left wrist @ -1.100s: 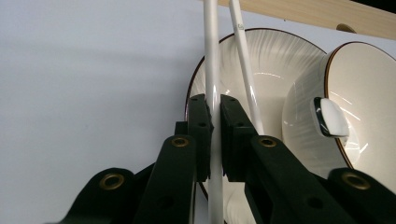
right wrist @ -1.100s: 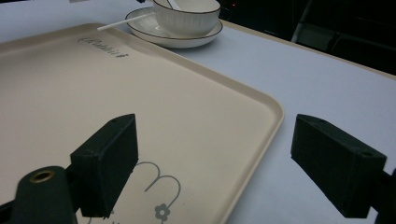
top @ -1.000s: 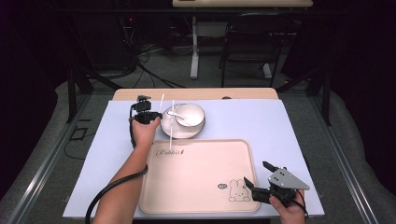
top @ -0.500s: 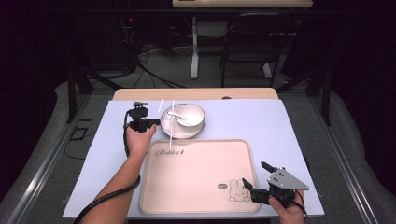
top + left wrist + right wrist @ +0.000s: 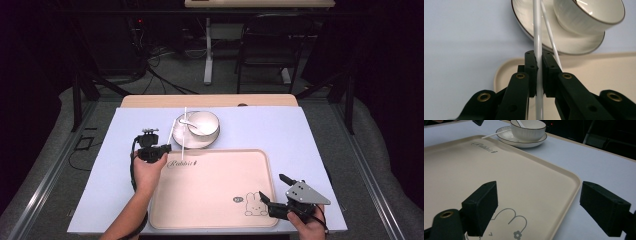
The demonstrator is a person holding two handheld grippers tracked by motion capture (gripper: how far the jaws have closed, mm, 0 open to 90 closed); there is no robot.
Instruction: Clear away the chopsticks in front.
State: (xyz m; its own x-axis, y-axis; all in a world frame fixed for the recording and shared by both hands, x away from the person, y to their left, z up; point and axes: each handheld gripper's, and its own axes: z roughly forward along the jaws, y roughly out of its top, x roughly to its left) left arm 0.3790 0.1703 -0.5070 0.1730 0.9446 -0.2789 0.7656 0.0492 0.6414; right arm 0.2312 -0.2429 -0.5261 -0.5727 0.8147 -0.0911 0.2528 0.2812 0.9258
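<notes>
Two tools work at the lavender-topped desk [image 5: 320,135] we look down on from the high view. The left tool [image 5: 159,148], in our left hand [image 5: 148,170], sits just off the far left corner of the beige tray [image 5: 210,195], its jaws pinched on white chopsticks [image 5: 184,132] that run far across the saucer [image 5: 186,141] beside the white bowl [image 5: 202,123], where a white spoon [image 5: 189,122] rests. At the near right, our right hand [image 5: 306,225] keeps the right tool [image 5: 272,192] low over the tray's near right corner, jaws spread wide with nothing in them, next to the printed rabbit [image 5: 255,205].

In the left gripper view, the left tool [image 5: 539,72] is clamped tight on one white chopstick [image 5: 537,30], which rises straight between the pads toward the saucer [image 5: 574,46]; a second, thinner-looking stick [image 5: 550,37] slants beside the right pad, and we cannot tell whether it is gripped. The bowl [image 5: 586,17] sits on the saucer at the far right, the tray [image 5: 599,70] below.

In the right gripper view, the right tool [image 5: 539,207] gapes over the tray [image 5: 486,175] at its right edge, holding nothing. Far off stand the bowl [image 5: 527,130] and saucer [image 5: 524,142], with a chopstick end [image 5: 490,135] lying on the saucer's left rim.
</notes>
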